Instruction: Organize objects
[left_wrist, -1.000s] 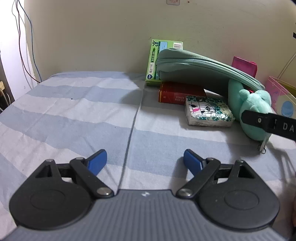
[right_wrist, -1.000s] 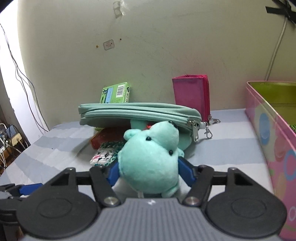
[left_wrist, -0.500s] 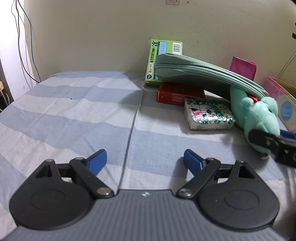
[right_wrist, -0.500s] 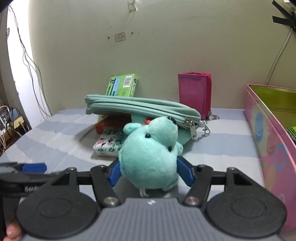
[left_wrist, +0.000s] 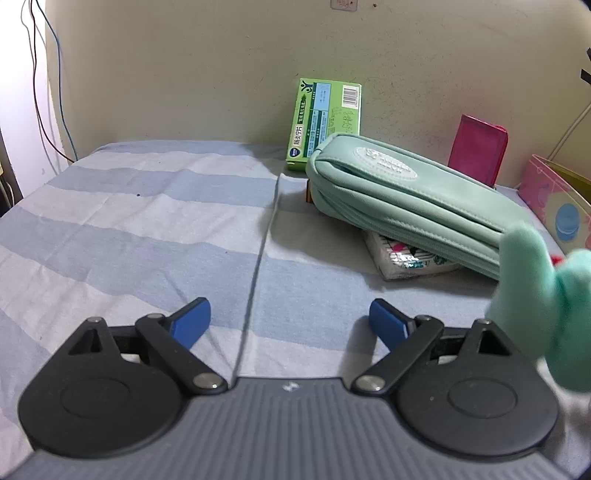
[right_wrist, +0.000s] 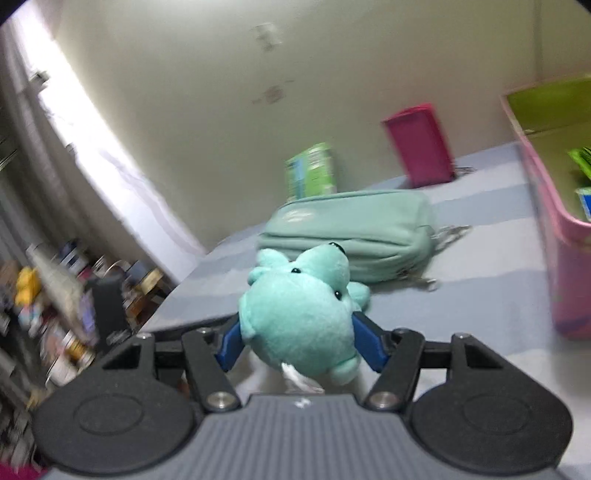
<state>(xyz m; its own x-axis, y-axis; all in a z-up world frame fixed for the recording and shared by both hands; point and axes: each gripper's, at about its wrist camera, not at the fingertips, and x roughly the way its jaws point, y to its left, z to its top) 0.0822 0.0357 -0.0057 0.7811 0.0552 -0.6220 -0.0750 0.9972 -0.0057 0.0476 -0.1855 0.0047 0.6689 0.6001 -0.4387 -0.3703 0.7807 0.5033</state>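
Observation:
My right gripper (right_wrist: 299, 341) is shut on a teal plush toy (right_wrist: 301, 310), whose head bulges out between the blue pads; the toy is lifted above the striped bed sheet (right_wrist: 461, 314). In the left wrist view the same plush toy (left_wrist: 546, 306) shows blurred at the right edge. A mint-green zip pouch (left_wrist: 402, 206) lies flat across a floral tissue pack (left_wrist: 402, 258). The left gripper (left_wrist: 290, 319) is open over bare sheet, nothing between its fingers. A pink box (right_wrist: 554, 236) with a green inside stands at the right.
A green carton (left_wrist: 325, 122) and a magenta wallet (left_wrist: 478, 155) lean against the back wall. The pink box (left_wrist: 554, 206) sits at the far right in the left wrist view. Cluttered shelves (right_wrist: 55, 295) lie beyond the bed's left edge. Cables (left_wrist: 55, 92) hang at the left wall.
The right gripper pulled the plush toy out from under the pouch, lifting and swinging it. The pouch dropped flat onto the tissue pack, now hiding the red box. The left gripper stayed put.

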